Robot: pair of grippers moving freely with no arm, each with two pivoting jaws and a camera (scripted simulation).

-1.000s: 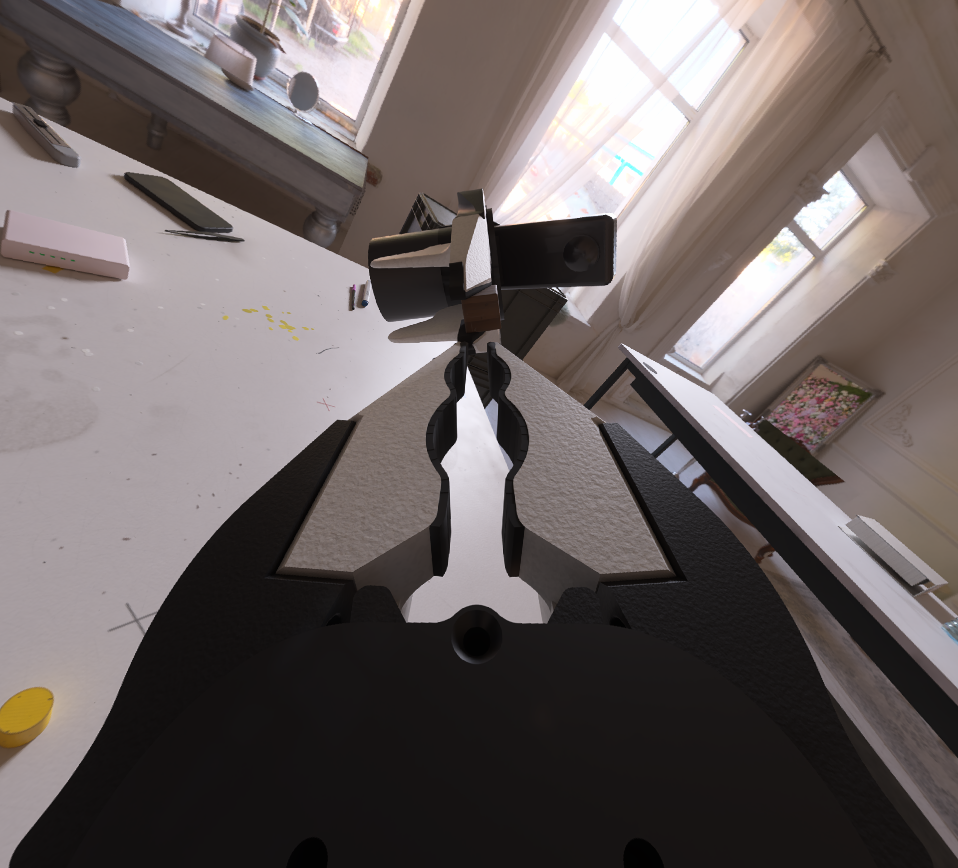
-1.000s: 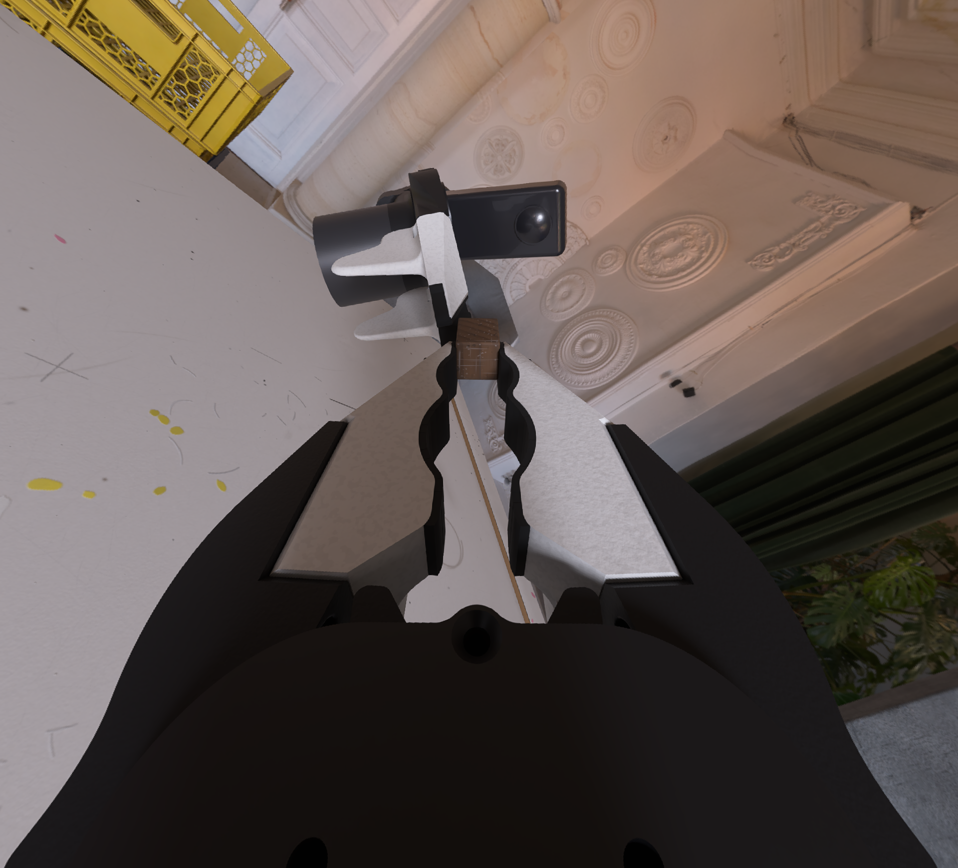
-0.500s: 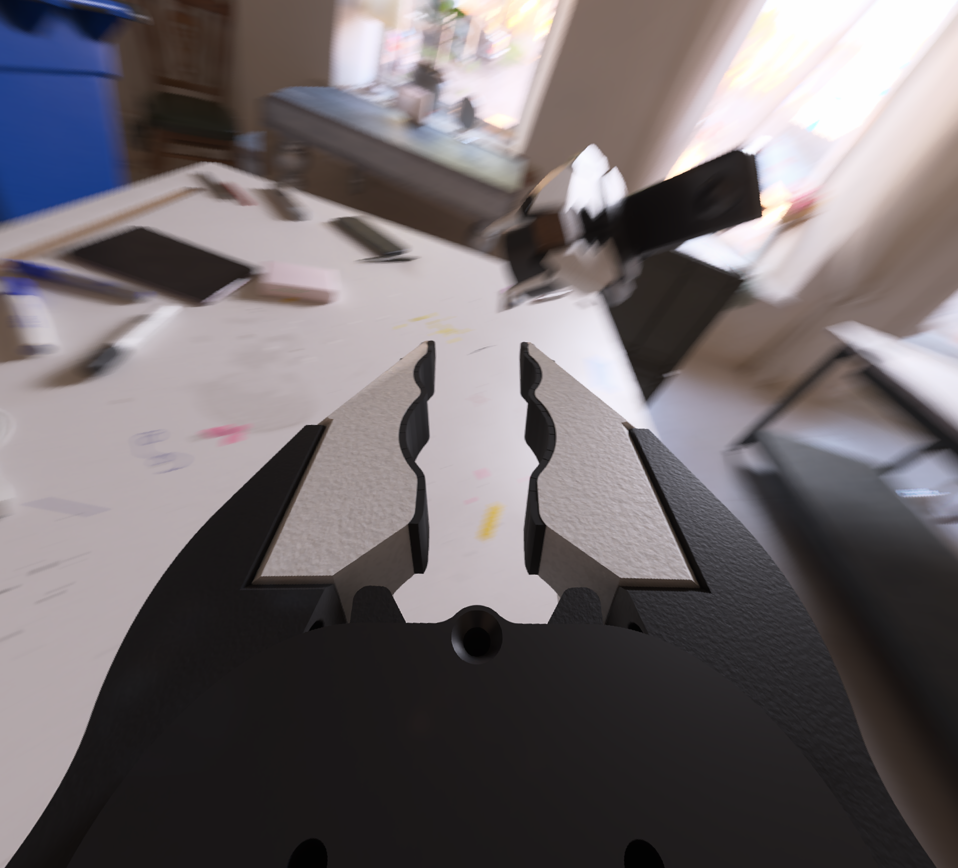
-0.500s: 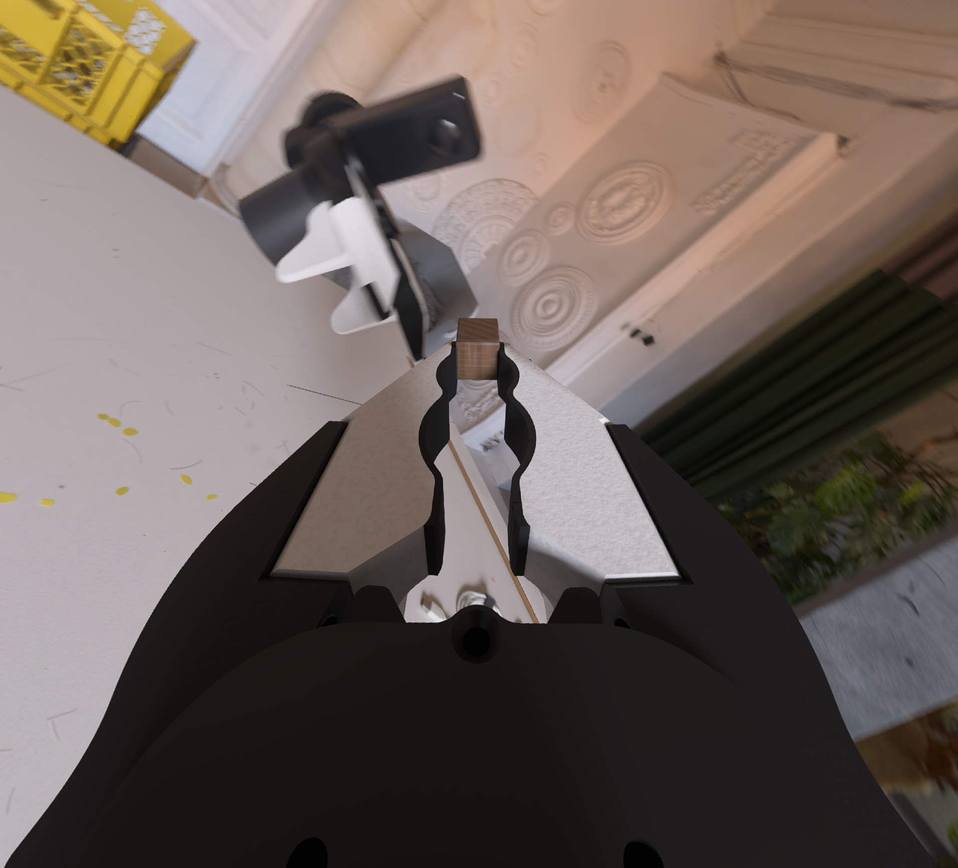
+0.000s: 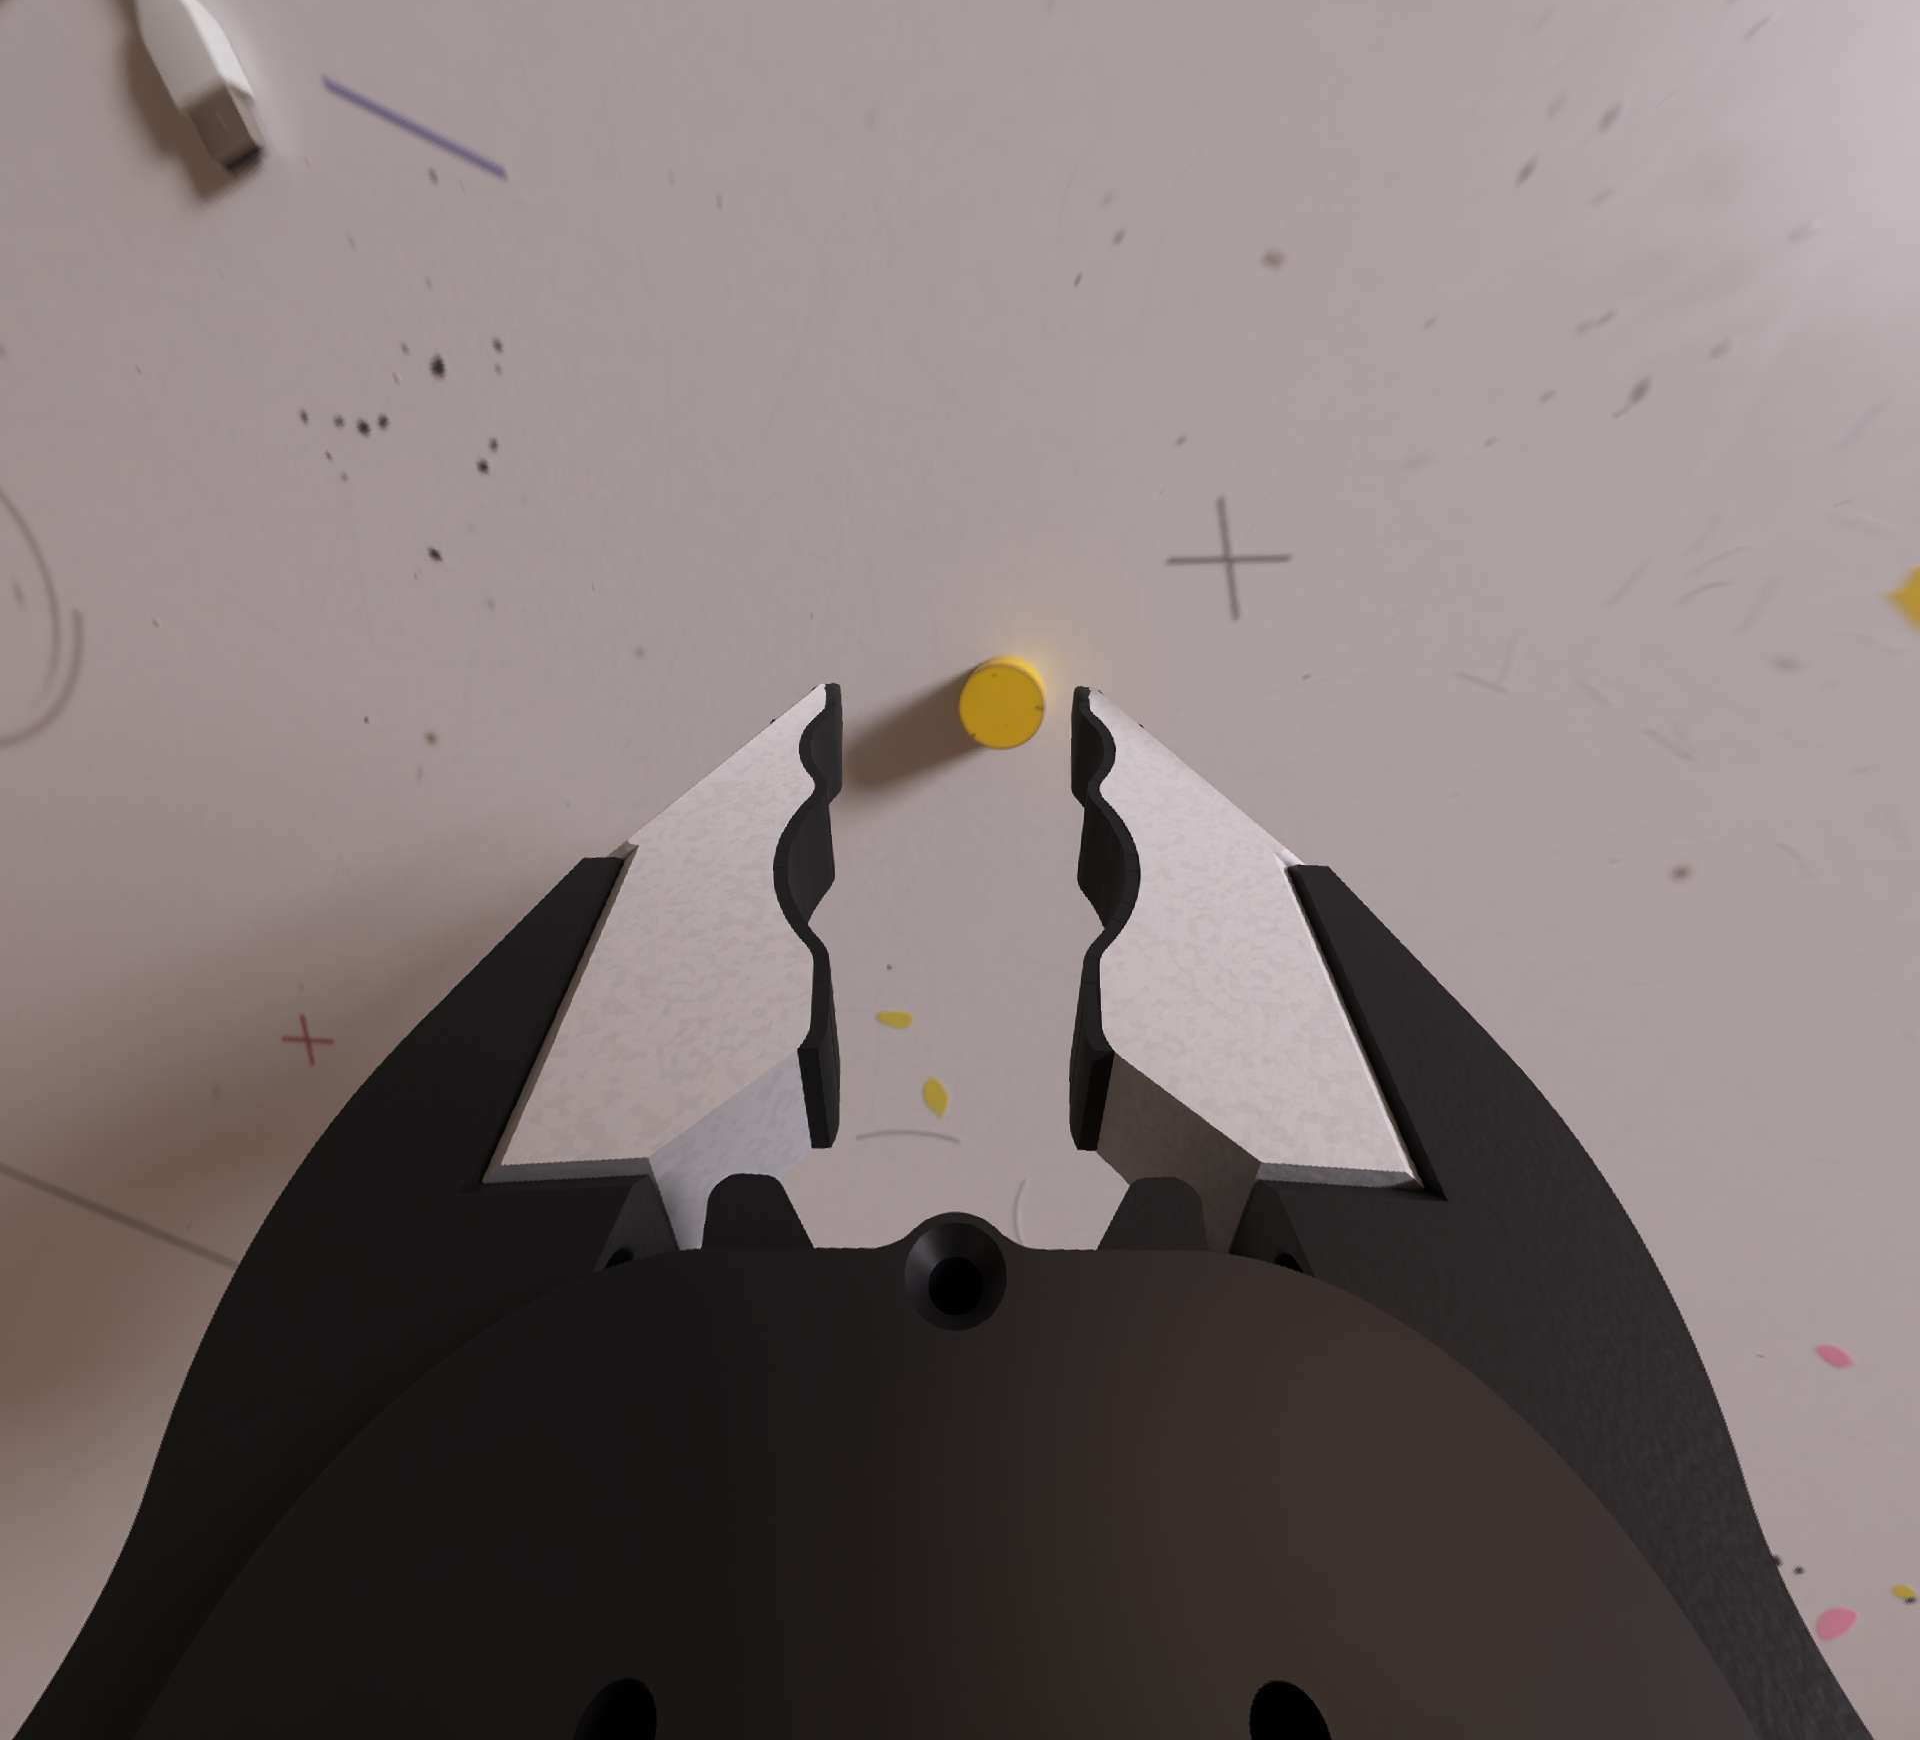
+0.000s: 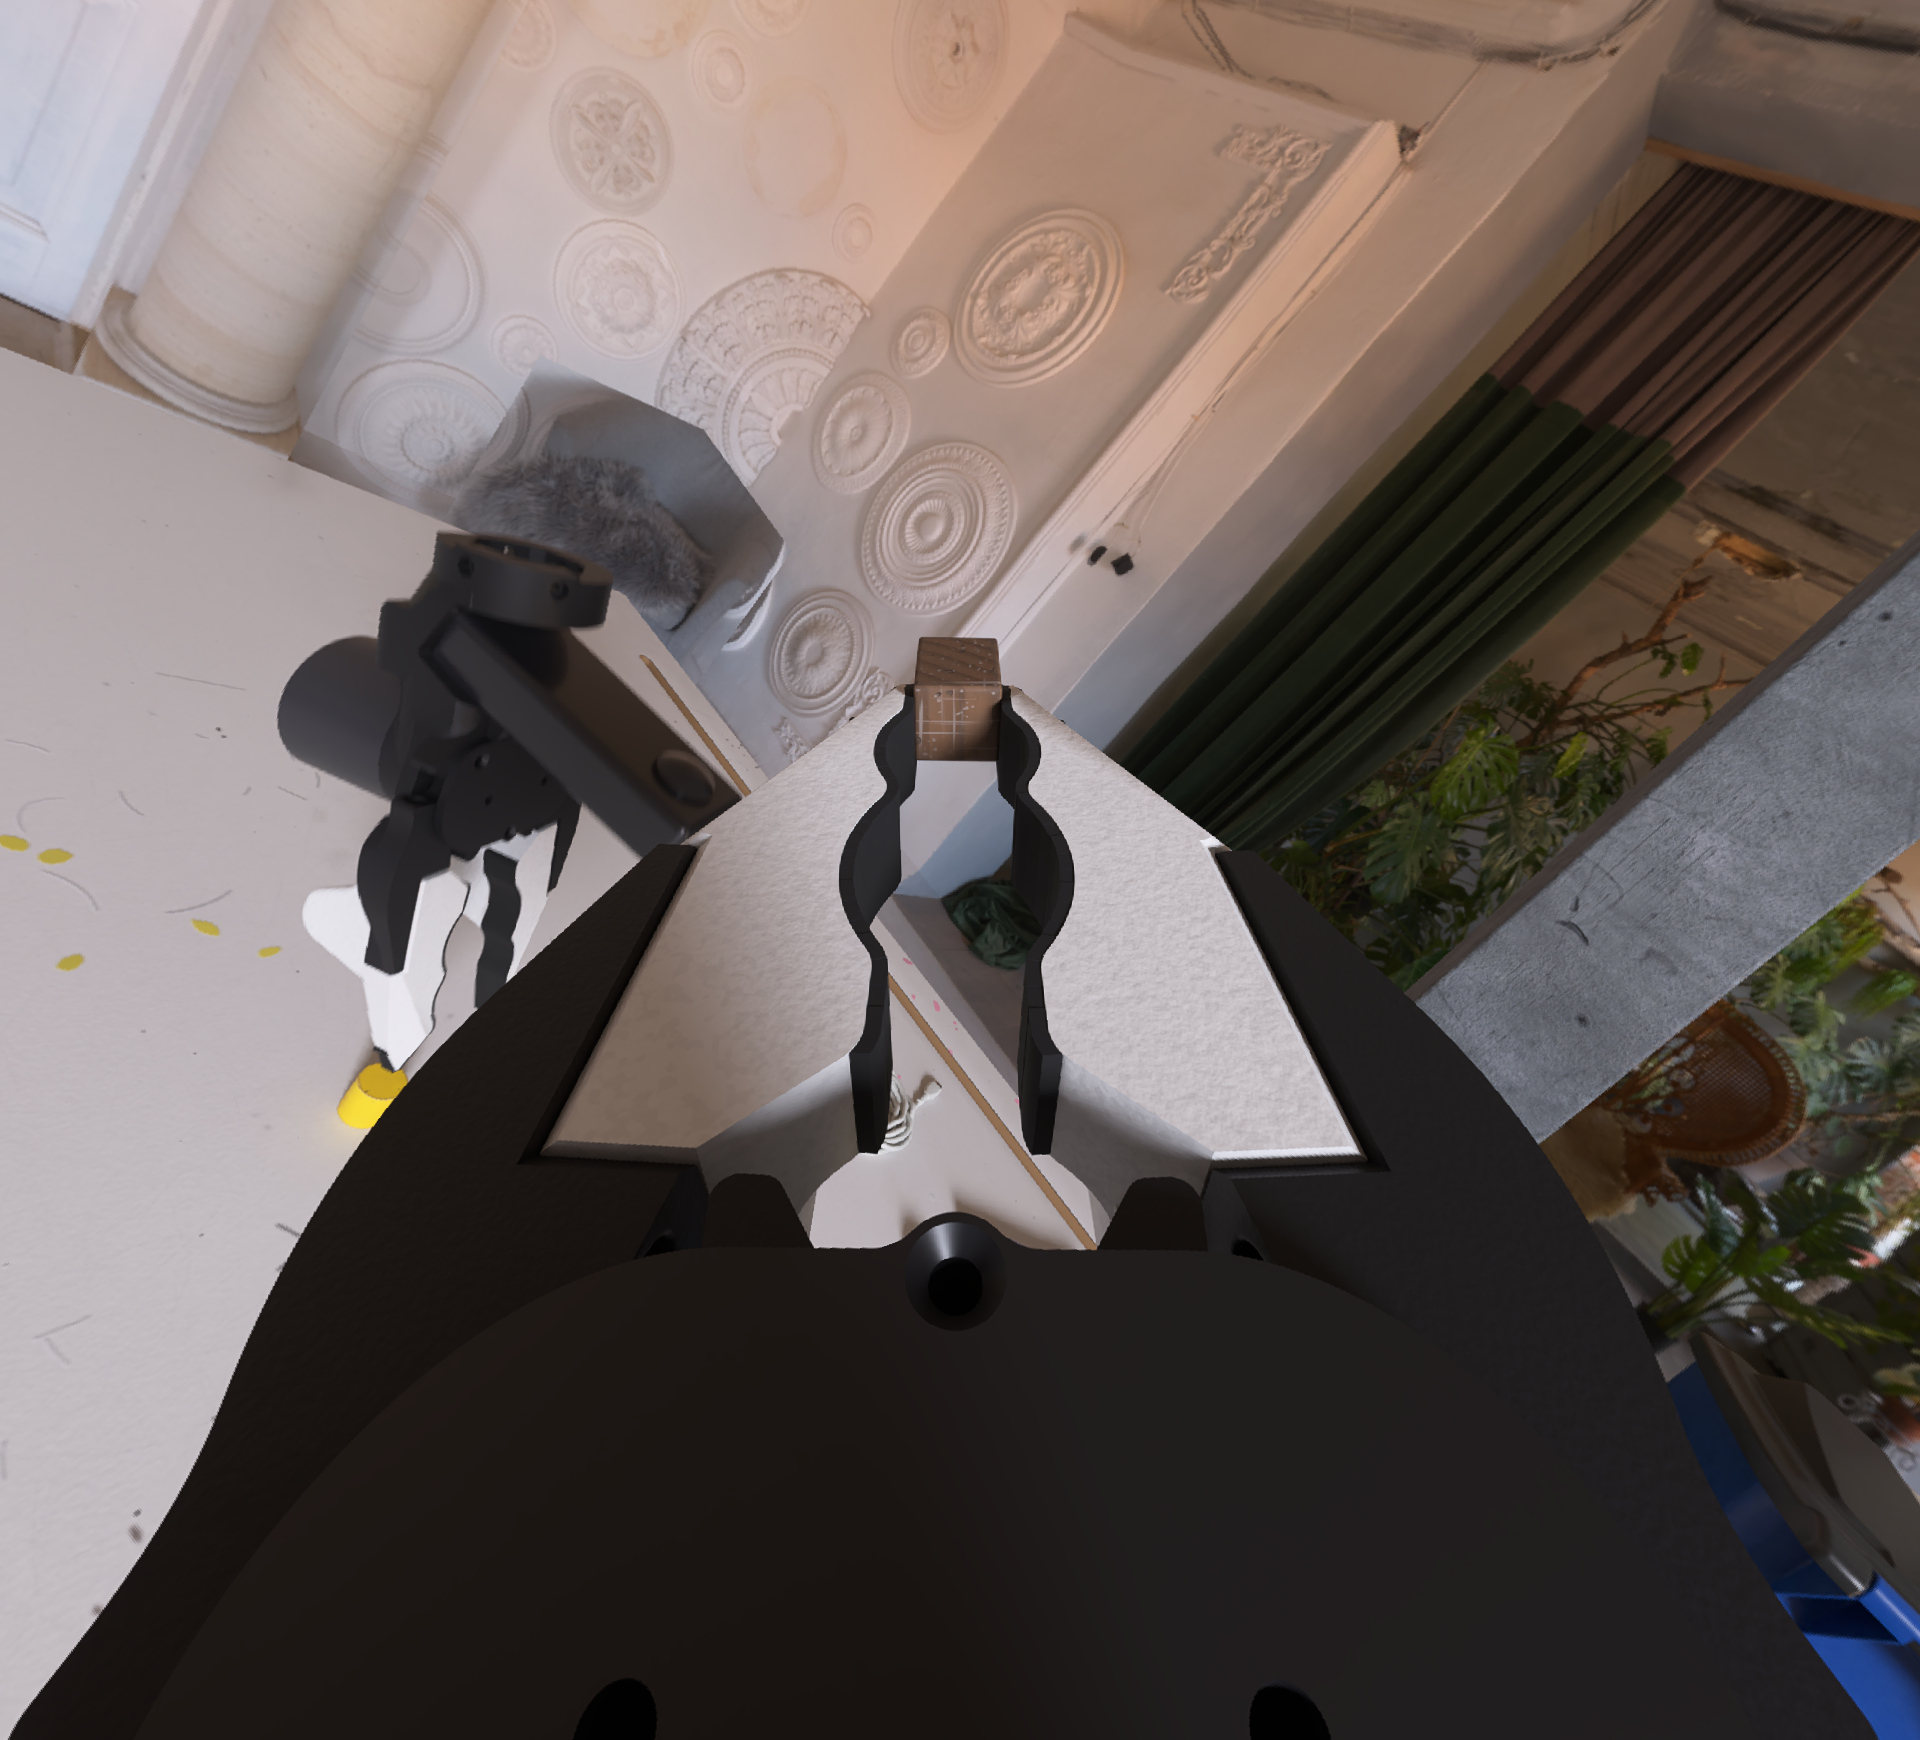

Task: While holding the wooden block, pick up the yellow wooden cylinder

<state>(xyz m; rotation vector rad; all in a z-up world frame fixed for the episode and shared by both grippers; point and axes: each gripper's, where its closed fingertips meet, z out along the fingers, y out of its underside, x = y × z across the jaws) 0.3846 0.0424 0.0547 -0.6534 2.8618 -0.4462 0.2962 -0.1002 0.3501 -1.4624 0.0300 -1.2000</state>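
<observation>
Hovering over the desk (image 5: 1351, 132), the left tool (image 5: 954, 703) points almost straight down with its jaws spread, nothing between them. The yellow wooden cylinder (image 5: 1001, 702) stands on its flat end on the desk beyond the tips, and it sits closer to the right-hand finger than to the other. From the right wrist view the same tool (image 6: 416, 1015) appears just above the cylinder (image 6: 371, 1094), its white tip seeming nearly on top of it, though I cannot tell whether they touch.

My worry is that off-centre line-up. If the tool drops as it is, one finger could land on the cylinder's top or rim instead of sliding down beside it, and a short, round piece like that would likely skid or tip away across the smooth surface. Closing too high might only pinch the upper edge, so it could squirt out.

Meanwhile the right tool (image 6: 956, 703) is clenched on the wooden block (image 6: 956, 703), held only at the very fingertips, out past the desk edge by the look of it. Any jolt or slackening there and the block could well fall to the floor.

A white cable plug (image 5: 203, 80) lies well clear.
</observation>
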